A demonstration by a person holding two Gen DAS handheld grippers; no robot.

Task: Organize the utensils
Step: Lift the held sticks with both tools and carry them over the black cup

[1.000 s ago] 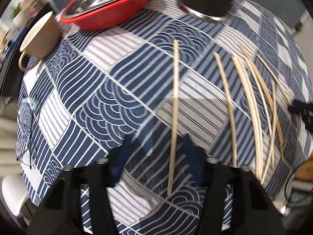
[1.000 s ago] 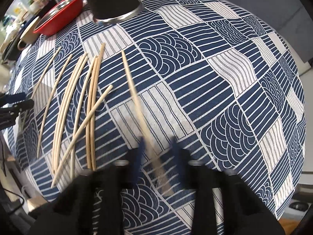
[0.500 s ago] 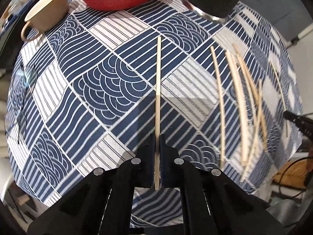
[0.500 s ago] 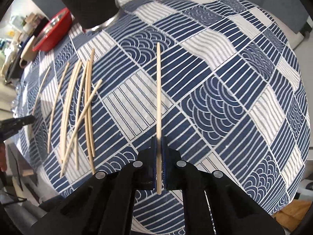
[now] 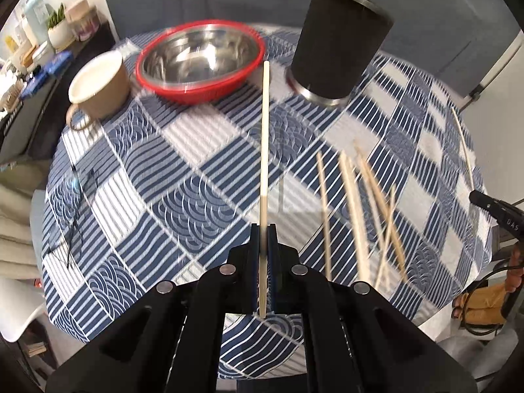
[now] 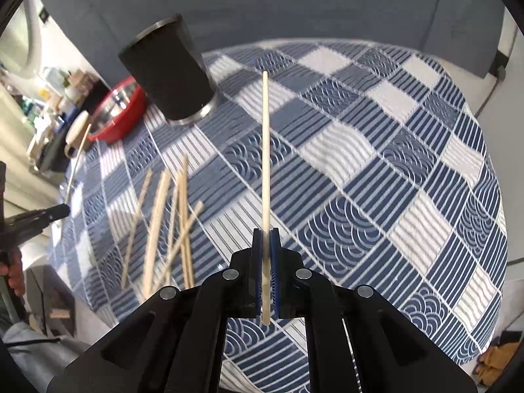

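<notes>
1. While each hand holds a gripper aimed steeply down over the worktop [image 6: 376,150], the left gripper [image 5: 263,229] is clamped tight on one chopstick [image 5: 264,150], gripped near its lower end so most of its length points ahead.
2. The right gripper [image 6: 266,233] is likewise closed on a second chopstick [image 6: 265,150], also held near one end.
3. These pale wooden sticks look light, stiff and smooth; held so near the end, they could likely pivot or slip, so a grip nearer the middle would seem steadier.
4. More loose chopsticks [image 6: 163,216] lie scattered on the blue-and-white patterned cloth between the two grippers.
5. A tall black holder [image 5: 340,46] stands upright beyond them, probably the destination.
6. A steel bowl in a red basket [image 5: 199,62] and a tan mug [image 5: 98,85] sit beside it, near enough to bump.
</notes>
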